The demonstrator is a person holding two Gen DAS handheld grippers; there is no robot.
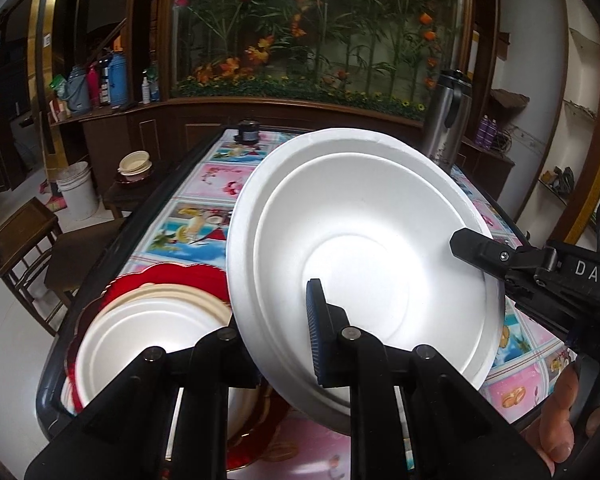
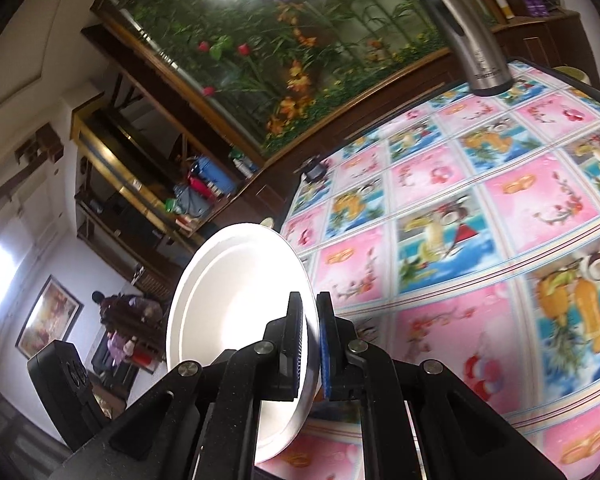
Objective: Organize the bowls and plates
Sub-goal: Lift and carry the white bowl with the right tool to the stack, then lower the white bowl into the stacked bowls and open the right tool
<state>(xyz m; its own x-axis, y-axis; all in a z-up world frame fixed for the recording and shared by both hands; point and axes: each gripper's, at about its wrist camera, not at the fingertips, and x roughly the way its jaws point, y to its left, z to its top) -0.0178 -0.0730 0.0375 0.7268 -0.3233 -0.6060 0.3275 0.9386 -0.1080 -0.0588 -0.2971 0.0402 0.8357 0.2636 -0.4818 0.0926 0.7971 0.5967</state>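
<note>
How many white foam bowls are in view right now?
2: one white foam bowl held tilted above the table by both grippers, another nested in the stack on the red plate. More may be hidden beneath.

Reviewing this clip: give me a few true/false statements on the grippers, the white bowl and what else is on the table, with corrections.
1. Both grippers grip the white bowl by its rim. True: left gripper at the near edge, right gripper at the far side.
2. The bowl lies flat on the table. False: it is held tilted above the tablecloth.
3. A steel flask stands on the table. True.
4. The red tray holds nothing. False: a stack of pale plates sits on it.
5. The right gripper's fingers stand wide open. False: they are shut on the bowl's rim.
</note>
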